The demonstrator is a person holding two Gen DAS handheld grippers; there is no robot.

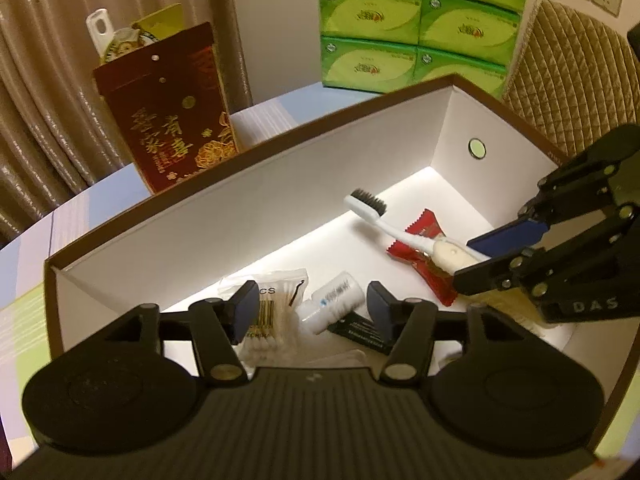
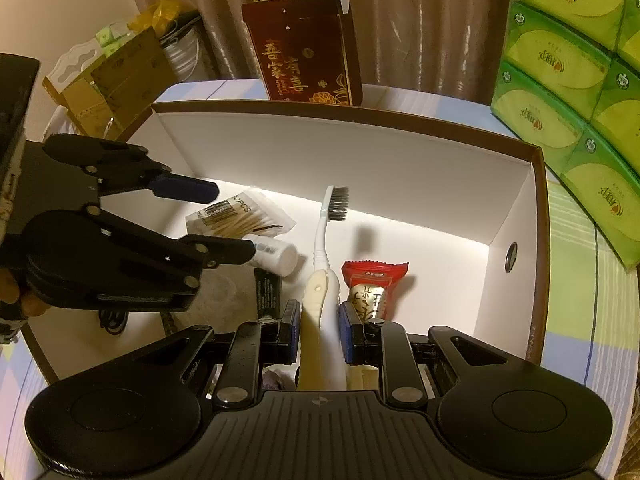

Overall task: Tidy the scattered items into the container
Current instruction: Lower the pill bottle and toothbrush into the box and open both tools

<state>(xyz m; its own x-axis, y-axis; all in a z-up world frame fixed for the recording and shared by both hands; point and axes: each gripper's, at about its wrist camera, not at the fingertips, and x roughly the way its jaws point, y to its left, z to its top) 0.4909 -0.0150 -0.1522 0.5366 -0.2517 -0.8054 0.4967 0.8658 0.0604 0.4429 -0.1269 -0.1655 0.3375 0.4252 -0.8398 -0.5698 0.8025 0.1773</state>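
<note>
A white box with a brown rim (image 1: 240,168) (image 2: 320,148) holds a bag of cotton swabs (image 1: 276,300) (image 2: 240,220), a small white bottle (image 1: 332,300) (image 2: 276,256), a black packet (image 1: 360,332) (image 2: 267,292) and a red candy packet (image 1: 424,232) (image 2: 374,280). My right gripper (image 2: 320,324) (image 1: 470,264) is inside the box, shut on the handle of a white toothbrush (image 2: 322,236) (image 1: 384,228), bristles pointing away. My left gripper (image 1: 314,304) (image 2: 234,220) hangs open over the swabs and bottle, its pads touching neither.
A dark red gift box (image 1: 168,120) (image 2: 304,60) stands behind the box on the pastel checked tablecloth (image 1: 24,288). Stacked green tissue packs (image 1: 416,28) (image 2: 560,80) are at the back right. A quilted chair back (image 1: 572,80) and cardboard boxes (image 2: 108,76) flank the table.
</note>
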